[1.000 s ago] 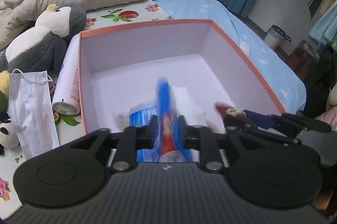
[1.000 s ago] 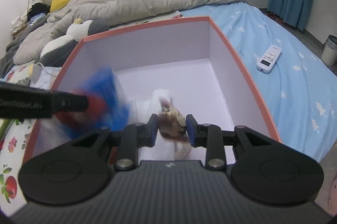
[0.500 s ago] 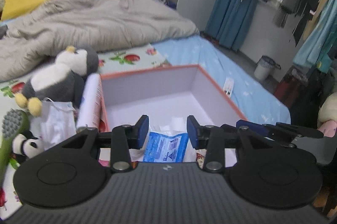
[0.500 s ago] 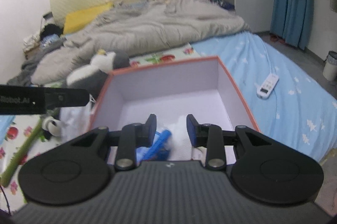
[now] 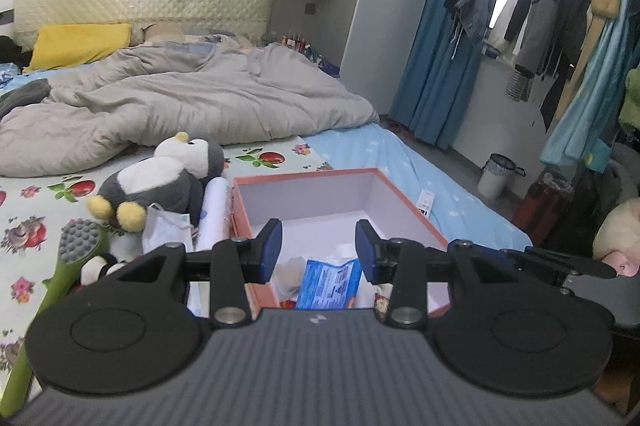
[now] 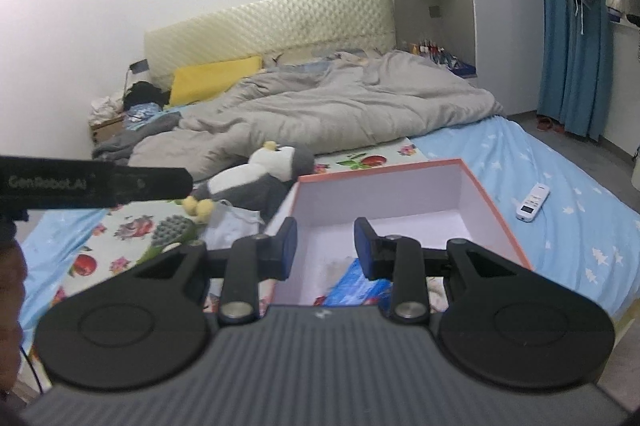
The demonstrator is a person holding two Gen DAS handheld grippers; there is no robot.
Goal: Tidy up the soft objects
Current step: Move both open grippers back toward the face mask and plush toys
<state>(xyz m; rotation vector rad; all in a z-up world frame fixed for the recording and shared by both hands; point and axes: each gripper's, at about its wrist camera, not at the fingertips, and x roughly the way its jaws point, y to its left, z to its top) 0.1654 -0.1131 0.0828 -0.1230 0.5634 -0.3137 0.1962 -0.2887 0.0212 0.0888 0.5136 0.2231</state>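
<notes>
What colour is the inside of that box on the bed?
The box is pale lilac-white inside, with a salmon-orange rim and outside; the right wrist view shows it best.

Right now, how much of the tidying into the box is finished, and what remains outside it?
Done: a blue packet and some white soft pieces lie inside the pink box. In hand: nothing; the left gripper and right gripper are both open and empty. Left: the penguin plush, face mask and small panda toy lie on the bed beside the box.

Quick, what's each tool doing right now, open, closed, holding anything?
Left tool: open, holding nothing, above the orange-rimmed cardboard box.
Right tool: open, holding nothing, above the same box.
</notes>
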